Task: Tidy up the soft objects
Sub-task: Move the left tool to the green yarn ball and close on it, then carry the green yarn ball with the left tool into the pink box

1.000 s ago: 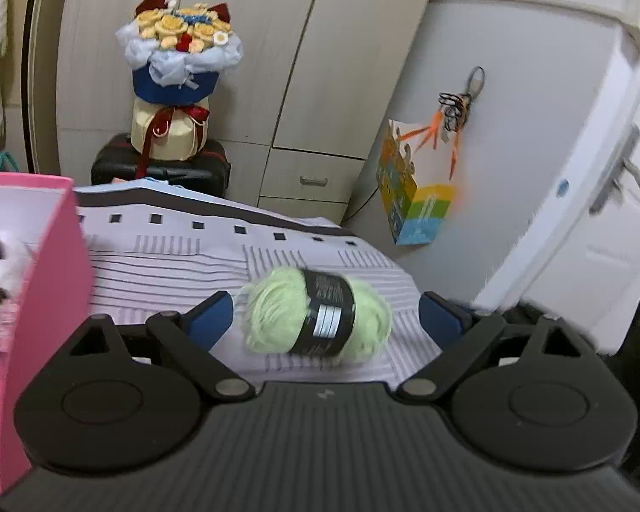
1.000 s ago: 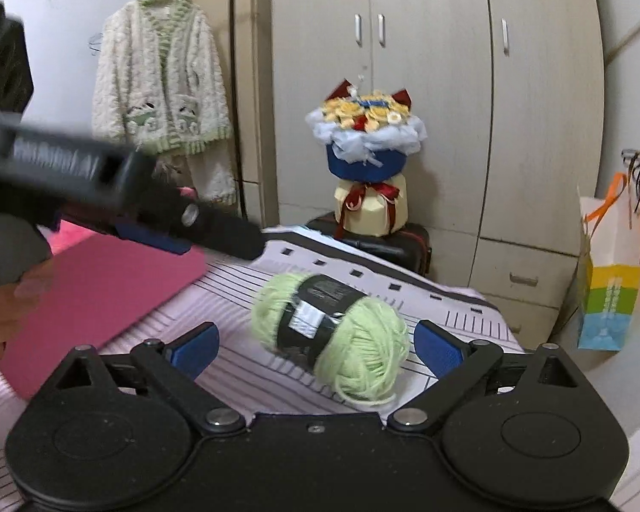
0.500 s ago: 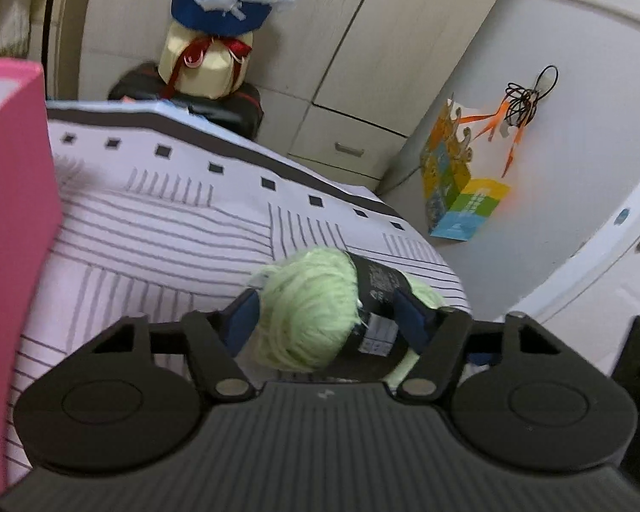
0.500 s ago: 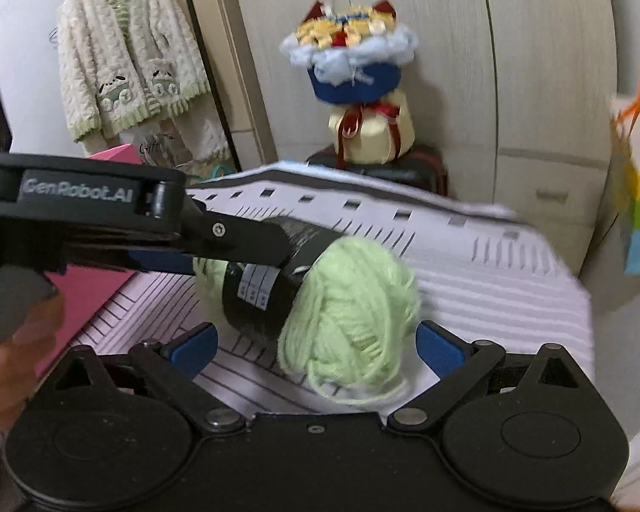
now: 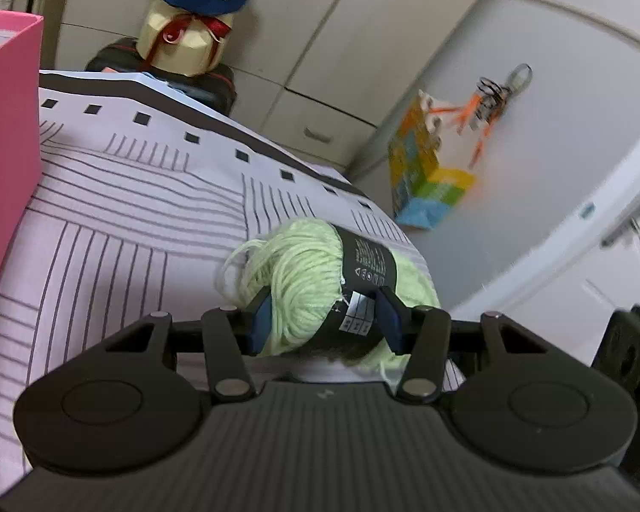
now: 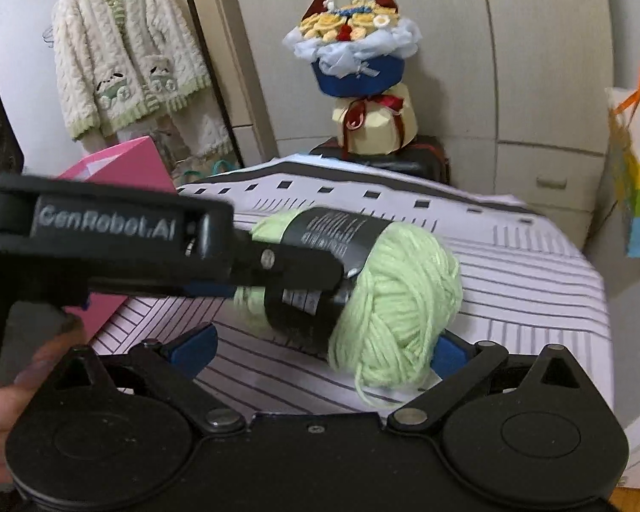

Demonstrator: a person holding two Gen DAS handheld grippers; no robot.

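Pale green yarn skein (image 5: 307, 281) with a black paper band lies on the striped bedcover (image 5: 119, 230), a pink box (image 5: 4, 136) at nine o'clock of it. Left gripper (image 5: 326, 320) is closing on the skein, its blue pads (image 5: 261, 320) already pressing into the yarn on both sides. Right gripper (image 6: 320, 347) hangs at six o'clock of the skein, jaws spread wide apart, gripping nothing; beyond the bed's twelve o'clock edge stands a bouquet (image 6: 354, 42).

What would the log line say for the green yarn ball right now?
left gripper: closing on yarn ball | right gripper: open, near yarn | yarn on striped cloth
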